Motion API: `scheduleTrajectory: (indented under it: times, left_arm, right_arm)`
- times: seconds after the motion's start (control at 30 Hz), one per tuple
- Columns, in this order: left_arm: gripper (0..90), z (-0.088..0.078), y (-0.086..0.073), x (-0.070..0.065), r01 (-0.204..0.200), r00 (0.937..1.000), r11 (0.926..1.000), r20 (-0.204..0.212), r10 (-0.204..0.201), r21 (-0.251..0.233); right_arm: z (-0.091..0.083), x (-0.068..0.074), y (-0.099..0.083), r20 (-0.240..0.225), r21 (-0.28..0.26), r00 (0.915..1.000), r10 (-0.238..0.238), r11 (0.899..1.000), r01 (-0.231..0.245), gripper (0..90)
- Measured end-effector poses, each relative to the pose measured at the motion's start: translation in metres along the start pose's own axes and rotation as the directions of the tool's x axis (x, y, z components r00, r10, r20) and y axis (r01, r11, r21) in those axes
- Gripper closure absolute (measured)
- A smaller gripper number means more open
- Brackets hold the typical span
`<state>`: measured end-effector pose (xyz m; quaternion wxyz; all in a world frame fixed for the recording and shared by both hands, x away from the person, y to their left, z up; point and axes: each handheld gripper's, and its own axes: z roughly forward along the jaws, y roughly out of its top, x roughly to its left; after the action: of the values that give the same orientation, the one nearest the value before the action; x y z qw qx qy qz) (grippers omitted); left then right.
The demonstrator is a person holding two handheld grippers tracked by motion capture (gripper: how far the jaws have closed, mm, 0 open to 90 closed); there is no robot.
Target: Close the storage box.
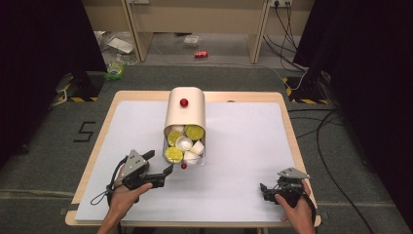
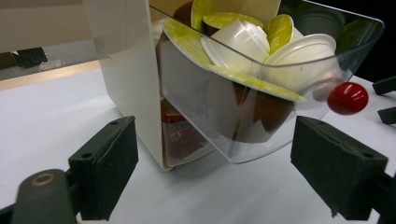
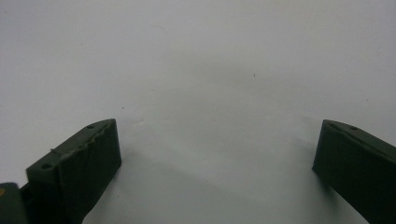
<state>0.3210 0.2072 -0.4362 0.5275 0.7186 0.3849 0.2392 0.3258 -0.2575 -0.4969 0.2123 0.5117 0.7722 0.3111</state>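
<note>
The clear plastic drawer (image 1: 189,146) full of yellow-green and white coffee pods (image 1: 184,143) stands pulled out of its cream rounded metal dispenser box (image 1: 185,113), near the middle of the bench (image 1: 243,161), which is covered by a white sheet.

Nearest to me, my right tongs (image 1: 271,191) sit low at the bench's near right corner, held in my right hand (image 1: 297,207). In the right gripper view the jaws are spread wide with only the bare white sheet between them.

My left tongs (image 1: 163,175) lie at the near left in my left hand (image 1: 127,192), pointing toward the drawer's front. In the left gripper view the jaws are spread wide apart, with the drawer just beyond them and nothing pinched.

A small red round knob (image 2: 347,98) sticks out from the drawer's front wall. Farther back, a second red knob (image 1: 184,103) sits on top of the box.
</note>
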Motion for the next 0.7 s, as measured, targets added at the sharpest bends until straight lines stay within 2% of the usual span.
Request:
scheduleTrajectory:
  times: [0.2,0.37,0.47,0.7]
  left_arm:
    - [14.2,0.001,0.0,0.001,0.012,0.9999,0.9999,0.011,-0.012,-0.002]
    - [13.4,0.005,0.002,0.0,0.009,0.9997,1.0,0.021,-0.009,-0.001]
    - [12.8,0.008,0.005,0.0,-0.006,0.9996,1.0,0.026,0.006,0.001]
    - [12.0,0.016,0.01,0.002,-0.006,0.9996,1.0,0.028,0.006,-0.005]
  right_arm:
    - [0.0,0.0,0.0,0.0,0.0,1.0,0.001,1.0,-0.001,0.9]
    - [0.0,0.0,0.0,0.0,0.0,1.0,0.001,1.0,-0.001,1.0]
    - [0.0,0.0,0.0,-0.001,-0.001,1.0,-0.005,1.0,0.005,0.9]
    - [0.0,0.0,0.0,0.0,0.0,1.0,0.0,1.0,0.0,0.9]
